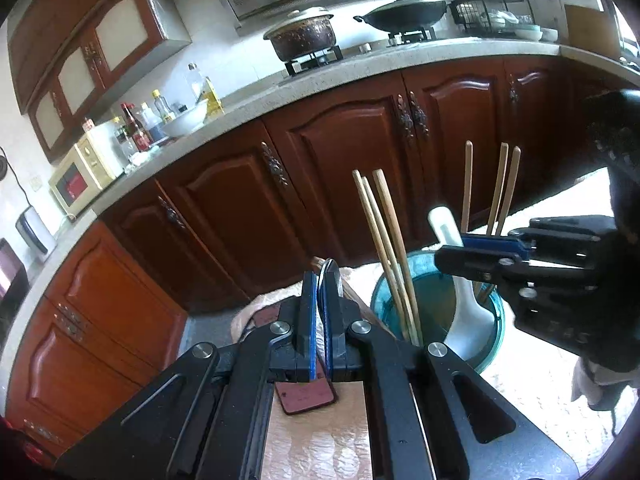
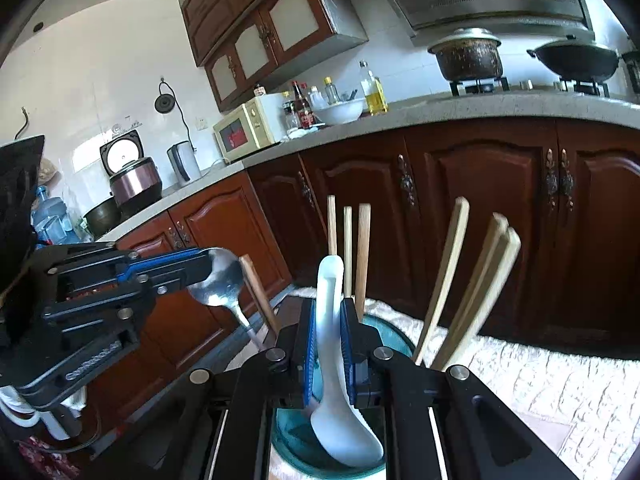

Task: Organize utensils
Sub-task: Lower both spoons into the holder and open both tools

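Left wrist view: my left gripper (image 1: pixel 325 280) sits at lower centre, jaws pressed onto a metal spoon (image 1: pixel 329 270), seen edge-on between the blue pads. Right wrist view, left of frame: same metal spoon (image 2: pixel 218 280), bowl past the fingertips, handle hanging down.

My right gripper (image 2: pixel 329 340), lower centre of its view, pinches the handle of a white ceramic spoon (image 2: pixel 330 300). The white spoon's bowl rests inside the teal container (image 2: pixel 394 330) at the bottom of frame.

In the left view the right gripper (image 1: pixel 468 246) enters from the right edge, over the teal container (image 1: pixel 498 312).

Wooden chopsticks (image 1: pixel 384 248) stand tilted in the container, three left of the white ceramic spoon (image 1: pixel 460 280), three more behind it.

White textured cloth (image 2: pixel 520 372) under the container, lower right
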Demonstrator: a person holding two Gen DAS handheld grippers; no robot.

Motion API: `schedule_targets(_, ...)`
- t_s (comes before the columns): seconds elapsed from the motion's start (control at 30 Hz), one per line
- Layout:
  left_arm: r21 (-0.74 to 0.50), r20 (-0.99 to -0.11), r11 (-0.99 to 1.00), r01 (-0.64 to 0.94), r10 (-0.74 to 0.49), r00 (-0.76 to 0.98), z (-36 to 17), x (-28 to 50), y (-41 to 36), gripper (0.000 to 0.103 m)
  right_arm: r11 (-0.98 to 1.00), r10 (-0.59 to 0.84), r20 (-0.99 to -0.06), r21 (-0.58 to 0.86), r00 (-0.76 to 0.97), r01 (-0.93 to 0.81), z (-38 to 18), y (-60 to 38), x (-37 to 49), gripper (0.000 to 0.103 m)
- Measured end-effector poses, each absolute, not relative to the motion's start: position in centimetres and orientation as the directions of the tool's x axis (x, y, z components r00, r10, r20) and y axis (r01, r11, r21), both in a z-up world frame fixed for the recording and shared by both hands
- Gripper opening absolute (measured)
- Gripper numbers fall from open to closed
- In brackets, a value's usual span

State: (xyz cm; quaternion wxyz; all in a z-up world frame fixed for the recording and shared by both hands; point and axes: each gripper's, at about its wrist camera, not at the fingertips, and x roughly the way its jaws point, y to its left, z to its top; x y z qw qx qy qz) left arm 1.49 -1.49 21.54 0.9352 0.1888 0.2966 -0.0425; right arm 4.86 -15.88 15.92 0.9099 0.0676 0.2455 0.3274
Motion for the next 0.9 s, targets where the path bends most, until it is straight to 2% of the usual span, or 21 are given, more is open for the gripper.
schedule_targets(0.37, 0.257, -0.632, 0.946, 0.199, 0.008, 0.775, 18.5, 2.3, -3.0, 0.002, 0.778, 0.621, -0.521, 0.321, 0.585, -0.541, 13.4, -16.9, 3.7, 0.011)
schedule_targets(0.5, 0.150, -0.678, 0.964, 0.218, -0.060, 0.733, 17.7, 2.7, -2.5, 0.004, 0.783, 0.618, -0.545, 0.367, 0.566, -0.502, 13.0, -18.0, 3.7, 0.011)
schedule_targets(0.57, 0.105, -0.691, 0.969, 0.224, -0.091, 0.717, 17.6, 2.7, -2.3, 0.005, 0.787, 0.615, -0.543, 0.377, 0.571, -0.489, 13.2, -18.7, 3.3, 0.026)
schedule_targets(0.63, 0.072, -0.694, 0.973, 0.221, -0.110, 0.711, 17.6, 2.5, -2.0, 0.005, 0.787, 0.616, -0.532, 0.385, 0.581, -0.482, 13.5, -19.4, 2.8, 0.030)
schedule_targets(0.83, 0.001, -0.686, 0.980, 0.199, -0.144, 0.713, 18.6, 1.2, -0.8, 0.023, 0.797, 0.604, -0.530, 0.384, 0.595, -0.467, 14.1, -20.7, 1.1, 0.030)
schedule_targets(0.9, -0.030, -0.684, 0.982, 0.186, -0.156, 0.713, 19.0, 0.7, -0.2, 0.034, 0.802, 0.596, -0.532, 0.372, 0.601, -0.467, 14.3, -20.8, 0.6, 0.031)
